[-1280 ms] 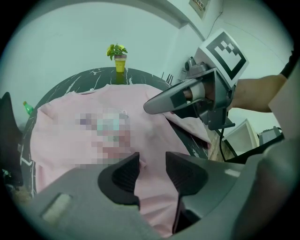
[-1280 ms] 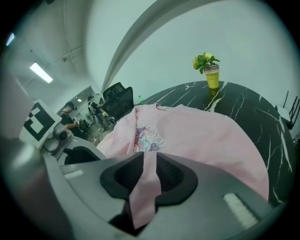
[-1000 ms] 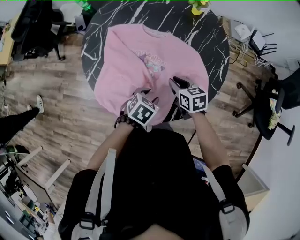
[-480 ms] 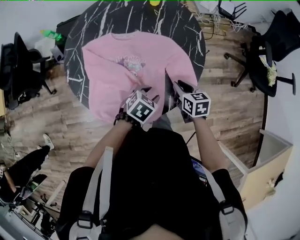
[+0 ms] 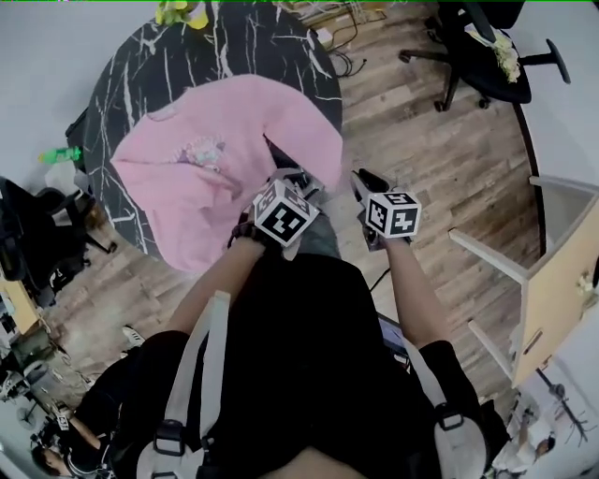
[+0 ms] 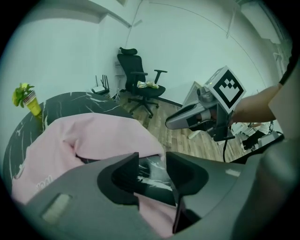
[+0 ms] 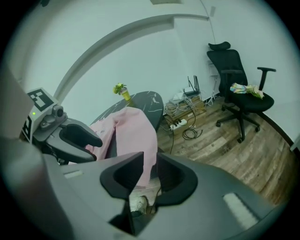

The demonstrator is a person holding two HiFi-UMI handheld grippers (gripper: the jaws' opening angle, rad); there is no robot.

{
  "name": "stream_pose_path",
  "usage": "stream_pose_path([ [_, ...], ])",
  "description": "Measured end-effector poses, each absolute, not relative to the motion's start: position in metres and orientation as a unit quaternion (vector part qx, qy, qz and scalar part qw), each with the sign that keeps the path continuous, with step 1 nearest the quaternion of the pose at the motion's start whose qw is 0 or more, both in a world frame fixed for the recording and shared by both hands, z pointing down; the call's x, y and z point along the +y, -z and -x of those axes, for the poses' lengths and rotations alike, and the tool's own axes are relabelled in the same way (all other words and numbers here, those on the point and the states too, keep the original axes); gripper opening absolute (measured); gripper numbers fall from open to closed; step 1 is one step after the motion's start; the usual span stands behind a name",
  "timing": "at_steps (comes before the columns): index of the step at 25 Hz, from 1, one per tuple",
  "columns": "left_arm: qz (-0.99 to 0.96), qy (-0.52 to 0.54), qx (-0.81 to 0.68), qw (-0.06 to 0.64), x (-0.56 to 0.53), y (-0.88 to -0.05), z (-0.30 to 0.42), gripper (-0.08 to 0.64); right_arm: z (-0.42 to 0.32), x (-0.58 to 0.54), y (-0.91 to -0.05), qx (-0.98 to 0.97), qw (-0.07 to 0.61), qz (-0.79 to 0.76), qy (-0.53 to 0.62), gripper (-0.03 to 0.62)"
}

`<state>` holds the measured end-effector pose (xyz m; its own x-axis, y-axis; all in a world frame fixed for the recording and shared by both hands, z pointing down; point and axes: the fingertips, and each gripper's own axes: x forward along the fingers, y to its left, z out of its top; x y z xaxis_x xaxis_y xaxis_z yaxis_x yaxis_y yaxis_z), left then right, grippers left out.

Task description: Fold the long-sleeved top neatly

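The pink long-sleeved top [image 5: 225, 159] lies spread on a round black marble table [image 5: 234, 47], with one side hanging over the near edge. My left gripper [image 5: 298, 180] hovers at that edge just above the cloth, jaws apart and empty. In the left gripper view the top [image 6: 93, 136] and a bare strip of table show past the left gripper [image 6: 152, 161]. My right gripper [image 5: 367, 178] is off the table over the wooden floor, its jaws a little apart with nothing between them. The right gripper view shows the right gripper [image 7: 150, 164] with the top [image 7: 136, 131] farther off.
A yellow pot with a plant [image 5: 182, 11] stands at the table's far edge. An office chair [image 5: 477, 47] and floor cables [image 7: 187, 122] lie to the right. A wooden cabinet [image 5: 562, 281] is at the far right. A black chair [image 5: 28, 234] and another person [image 5: 84, 430] are at the left.
The table and top have slid to the left in the head view as I moved round the table's edge. Both grippers went rightward; the right one has left the tabletop.
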<state>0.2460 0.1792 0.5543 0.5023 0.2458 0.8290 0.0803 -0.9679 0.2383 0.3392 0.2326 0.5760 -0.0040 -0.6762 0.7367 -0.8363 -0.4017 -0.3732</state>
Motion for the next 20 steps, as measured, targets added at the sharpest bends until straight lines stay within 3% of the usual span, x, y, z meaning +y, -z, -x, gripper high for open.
stream_pose_path([
  [13,-0.839,-0.538,0.072,0.021,0.198,-0.612,-0.320,0.230,-0.369,0.292,-0.596,-0.507,0.048,-0.708,-0.490,0.091],
  [17,-0.845,-0.533,0.048,0.011,0.187,-0.614,-0.325,0.135,-0.375,0.291,-0.599,-0.512,0.046,-0.703,-0.492,0.088],
  [20,-0.849,-0.525,0.040,0.045,0.180,-0.613,-0.324,0.099,-0.374,0.284,-0.600,-0.520,0.050,-0.695,-0.494,0.086],
])
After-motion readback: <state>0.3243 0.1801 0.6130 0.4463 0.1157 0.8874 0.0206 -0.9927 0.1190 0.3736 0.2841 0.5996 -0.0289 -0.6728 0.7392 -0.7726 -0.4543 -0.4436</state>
